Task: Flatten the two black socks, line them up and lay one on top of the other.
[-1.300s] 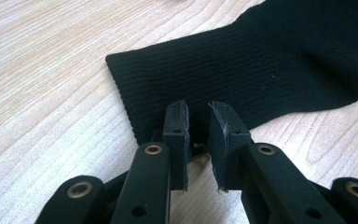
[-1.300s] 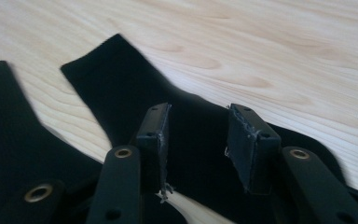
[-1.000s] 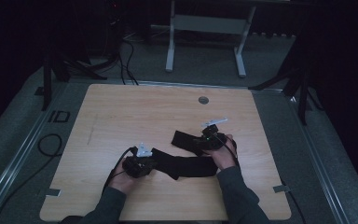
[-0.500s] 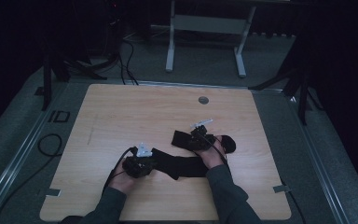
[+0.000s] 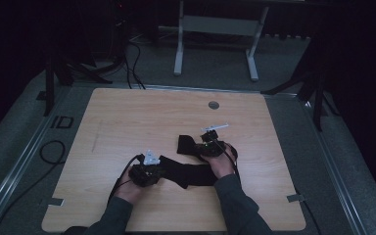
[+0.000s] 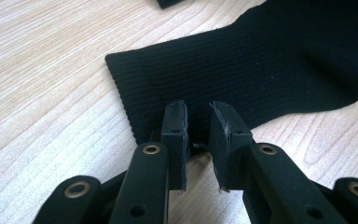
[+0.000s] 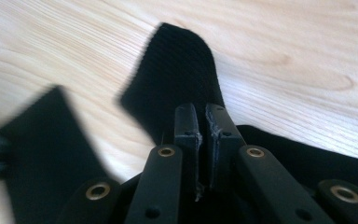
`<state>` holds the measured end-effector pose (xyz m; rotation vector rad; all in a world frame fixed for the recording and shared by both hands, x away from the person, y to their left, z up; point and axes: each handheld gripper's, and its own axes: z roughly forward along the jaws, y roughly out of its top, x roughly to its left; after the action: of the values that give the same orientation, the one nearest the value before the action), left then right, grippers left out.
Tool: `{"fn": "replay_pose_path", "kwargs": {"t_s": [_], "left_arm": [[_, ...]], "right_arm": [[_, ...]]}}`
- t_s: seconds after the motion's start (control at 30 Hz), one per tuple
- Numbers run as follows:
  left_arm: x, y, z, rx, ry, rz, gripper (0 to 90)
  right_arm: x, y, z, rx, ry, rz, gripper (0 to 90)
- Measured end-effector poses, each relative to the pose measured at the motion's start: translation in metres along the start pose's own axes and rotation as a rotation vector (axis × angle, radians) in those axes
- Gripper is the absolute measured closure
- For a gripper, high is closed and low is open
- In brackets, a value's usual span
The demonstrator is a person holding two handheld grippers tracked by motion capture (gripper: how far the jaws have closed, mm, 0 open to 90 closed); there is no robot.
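The right claw (image 7: 200, 122) is closing: its jaws have just been coming together, and now only a very thin slit is remaining between them. They are pinching the black sock (image 7: 182, 70) at its ribbed part. The left claw (image 6: 196, 131) is standing partly open, with a narrow gap between its jaws. It is resting at the edge of the sock (image 6: 242, 70), and a small fold of cloth is sitting low in the gap; whether the pads are pressing it is hard to tell.

The sock (image 5: 188, 171) is knitted, with fine ribs, soft and flat, and it is lying on the near middle of the table (image 5: 127, 117), which is of pale wood with a clear grain. In the high view the left claw (image 5: 145, 172) and the right claw (image 5: 210, 147) are looking dark and small, so their jaws are not readable there. In the right gripper view the left part is blurred.
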<state>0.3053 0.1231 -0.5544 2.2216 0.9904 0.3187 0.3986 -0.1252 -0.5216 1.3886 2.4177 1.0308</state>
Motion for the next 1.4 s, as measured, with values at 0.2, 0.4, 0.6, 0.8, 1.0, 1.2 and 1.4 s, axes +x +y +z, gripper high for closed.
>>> {"fn": "replay_pose_path", "kwargs": {"t_s": [0.2, 0.4, 0.6, 0.8, 1.0, 1.2, 1.4], "left_arm": [[-0.001, 0.000, 0.000, -0.003, 0.005, -0.003, 76.1], [-0.002, 0.000, 0.000, -0.003, 0.004, -0.012, 76.1], [-0.001, -0.001, 0.000, -0.013, -0.030, -0.042, 76.0], [0.009, -0.002, -0.013, -0.082, -0.065, -0.112, 76.1], [0.023, -0.005, -0.022, -0.097, -0.041, -0.167, 76.9], [0.025, -0.006, -0.026, -0.101, -0.039, -0.173, 77.2], [0.026, -0.006, -0.028, -0.113, -0.047, -0.174, 76.7]], "right_arm": [[0.018, -0.002, -0.037, -0.082, 0.042, -0.017, 84.0], [0.040, -0.008, -0.065, -0.149, 0.109, -0.027, 84.0], [0.056, -0.019, -0.069, -0.185, 0.172, -0.004, 83.7], [0.057, -0.031, -0.038, -0.117, 0.171, 0.019, 83.6], [0.061, -0.035, -0.022, -0.080, 0.183, 0.020, 83.5], [0.070, -0.034, -0.017, -0.066, 0.200, 0.010, 83.4], [0.075, -0.035, -0.016, -0.064, 0.216, -0.006, 83.1]]}}
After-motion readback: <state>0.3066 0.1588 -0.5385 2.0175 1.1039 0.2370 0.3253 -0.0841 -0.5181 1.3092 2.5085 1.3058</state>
